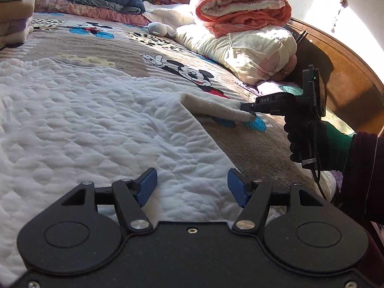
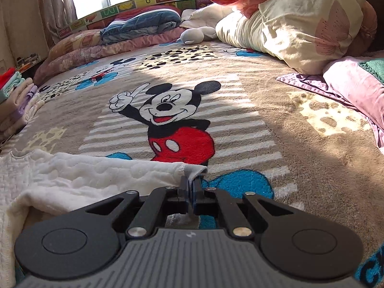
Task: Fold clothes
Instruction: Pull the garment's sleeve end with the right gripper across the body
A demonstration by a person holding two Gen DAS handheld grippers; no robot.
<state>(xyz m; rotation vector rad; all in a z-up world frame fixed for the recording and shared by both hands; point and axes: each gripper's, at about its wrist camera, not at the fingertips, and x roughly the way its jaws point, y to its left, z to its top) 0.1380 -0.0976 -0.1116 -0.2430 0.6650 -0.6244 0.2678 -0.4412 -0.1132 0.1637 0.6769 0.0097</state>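
Our right gripper (image 2: 192,187) is clenched on the corner of the white quilted garment (image 1: 96,124), its blue pads pinching the fabric edge tight; in the left wrist view we see that same gripper (image 1: 250,113) holding the corner lifted just above the bed, so the cream underside shows. Our left gripper (image 1: 192,187) stands released, blue pads apart, hovering over the garment's near edge with nothing pressed between them.

We see the bed blanket (image 2: 264,124) as the largest thing, beige with stripes, spotted patches and a cartoon mouse print (image 2: 175,120) at its middle. The white garment lies spread flat on the blanket's near left part, its far hem just short of the mouse's feet. Behind, against the wooden headboard (image 1: 340,67), a cream duvet roll (image 2: 300,28) lies with an orange-and-white blanket roll (image 1: 242,9) on top. A folded blue quilt (image 2: 141,24) rests on pink bedding at the far side. A stack of folded clothes (image 2: 16,100) sits at the left edge. A small grey plush toy (image 2: 192,36) lies near the duvet. Our gloved right hand (image 1: 312,141) grips the handle.
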